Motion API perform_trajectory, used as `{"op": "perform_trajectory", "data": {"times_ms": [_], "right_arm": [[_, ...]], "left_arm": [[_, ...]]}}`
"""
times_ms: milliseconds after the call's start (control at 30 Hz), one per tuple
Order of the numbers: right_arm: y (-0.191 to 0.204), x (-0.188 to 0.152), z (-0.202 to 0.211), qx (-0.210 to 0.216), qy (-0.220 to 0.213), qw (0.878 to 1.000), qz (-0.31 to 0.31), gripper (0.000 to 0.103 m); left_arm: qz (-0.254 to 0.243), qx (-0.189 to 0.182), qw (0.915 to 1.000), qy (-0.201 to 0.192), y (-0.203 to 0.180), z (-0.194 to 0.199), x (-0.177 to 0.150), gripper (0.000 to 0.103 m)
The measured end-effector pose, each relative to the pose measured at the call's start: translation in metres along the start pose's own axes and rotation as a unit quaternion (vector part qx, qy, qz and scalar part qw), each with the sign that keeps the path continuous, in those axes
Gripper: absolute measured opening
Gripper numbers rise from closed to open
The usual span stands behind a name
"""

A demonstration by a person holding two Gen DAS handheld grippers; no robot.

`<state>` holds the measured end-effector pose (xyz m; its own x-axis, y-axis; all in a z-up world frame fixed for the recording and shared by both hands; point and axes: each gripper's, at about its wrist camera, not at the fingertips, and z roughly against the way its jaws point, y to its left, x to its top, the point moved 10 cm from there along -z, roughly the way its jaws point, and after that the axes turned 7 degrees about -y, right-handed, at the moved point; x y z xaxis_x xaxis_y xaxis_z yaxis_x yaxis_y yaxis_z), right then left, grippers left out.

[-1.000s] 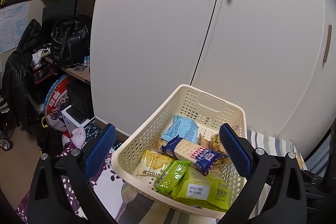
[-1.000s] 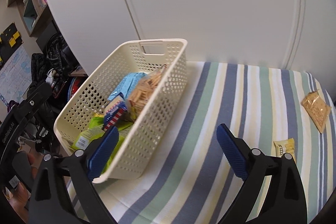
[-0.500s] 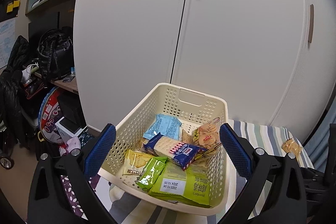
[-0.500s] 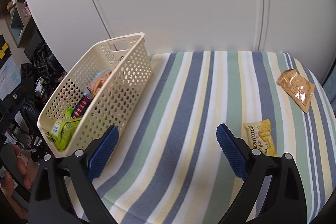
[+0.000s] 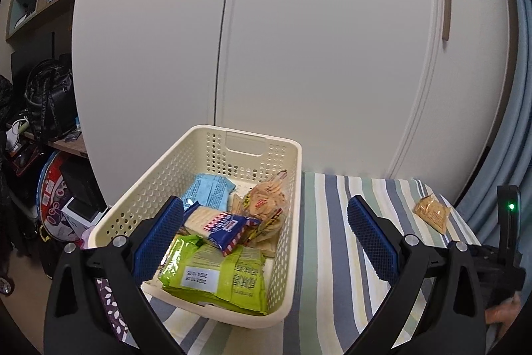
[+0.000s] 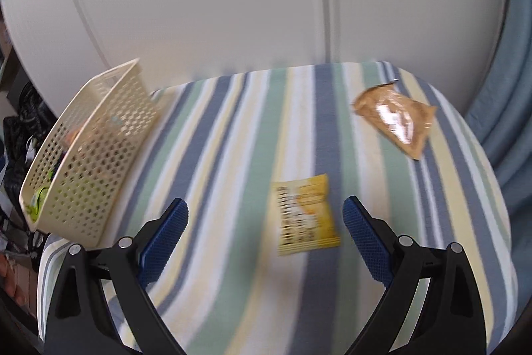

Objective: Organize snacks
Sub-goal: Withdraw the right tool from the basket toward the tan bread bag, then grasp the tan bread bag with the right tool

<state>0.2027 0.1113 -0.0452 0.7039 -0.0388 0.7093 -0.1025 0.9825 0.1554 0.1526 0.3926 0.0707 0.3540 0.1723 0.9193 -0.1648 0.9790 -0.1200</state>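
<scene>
So my left gripper (image 5: 266, 227) is spread wide with nothing in it, hovering over the near end of the cream basket (image 5: 292, 162). The basket sits on the left side of the striped cloth (image 5: 335, 255) and it's pretty full: a green pack (image 5: 216, 275) nearest me, a blue-and-red cracker pack (image 5: 221, 223) lying on top of it, a light blue packet (image 5: 209, 190) farther back, and a clear bag of round crackers (image 5: 267, 200) against the right wall.

My right gripper (image 6: 266, 223) is wide too and empty, hanging above the cloth with a small yellow snack packet (image 6: 304, 215) lying flat between the blue fingers (image 6: 163, 237), closer to the right one. A brown snack bag (image 6: 395, 118) lies farther off to the right, well apart from the basket. This view is a bit blurry. White wardrobe doors (image 5: 299, 39) stand behind everything.
</scene>
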Motion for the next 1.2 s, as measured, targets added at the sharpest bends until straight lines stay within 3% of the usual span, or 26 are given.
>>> {"op": "perform_trajectory", "data": {"times_ms": [267, 567, 733, 867, 967, 1067, 1200], "right_arm": [[-0.072, 0.035, -0.01, -0.03, -0.014, 0.999, -0.026, 0.093], [-0.121, 0.07, -0.047, -0.064, -0.011, 0.998, 0.002, 0.093], [-0.133, 0.081, -0.069, -0.059, -0.001, 0.998, 0.003, 0.093], [-0.136, 0.092, -0.088, -0.039, 0.01, 0.999, -0.005, 0.096], [-0.145, 0.095, -0.104, -0.048, 0.021, 0.999, -0.013, 0.096], [-0.15, 0.087, -0.115, -0.036, 0.045, 0.998, -0.027, 0.096], [-0.148, 0.073, -0.11, -0.035, 0.058, 0.998, 0.002, 0.096]], "left_arm": [[-0.045, -0.059, 0.997, 0.024, -0.054, 0.0, -0.019, 0.1], [-0.091, -0.136, 0.9844, 0.065, -0.109, 0.003, -0.05, 0.1], [-0.088, -0.166, 0.9783, 0.087, -0.124, 0.002, -0.064, 0.1], [-0.078, -0.173, 0.9763, 0.103, -0.125, -0.001, -0.073, 0.1], [-0.076, -0.168, 0.9766, 0.11, -0.122, -0.006, -0.078, 0.1], [-0.077, -0.167, 0.9764, 0.113, -0.122, -0.007, -0.081, 0.1], [-0.078, -0.167, 0.9762, 0.115, -0.121, -0.009, -0.079, 0.1]]}}
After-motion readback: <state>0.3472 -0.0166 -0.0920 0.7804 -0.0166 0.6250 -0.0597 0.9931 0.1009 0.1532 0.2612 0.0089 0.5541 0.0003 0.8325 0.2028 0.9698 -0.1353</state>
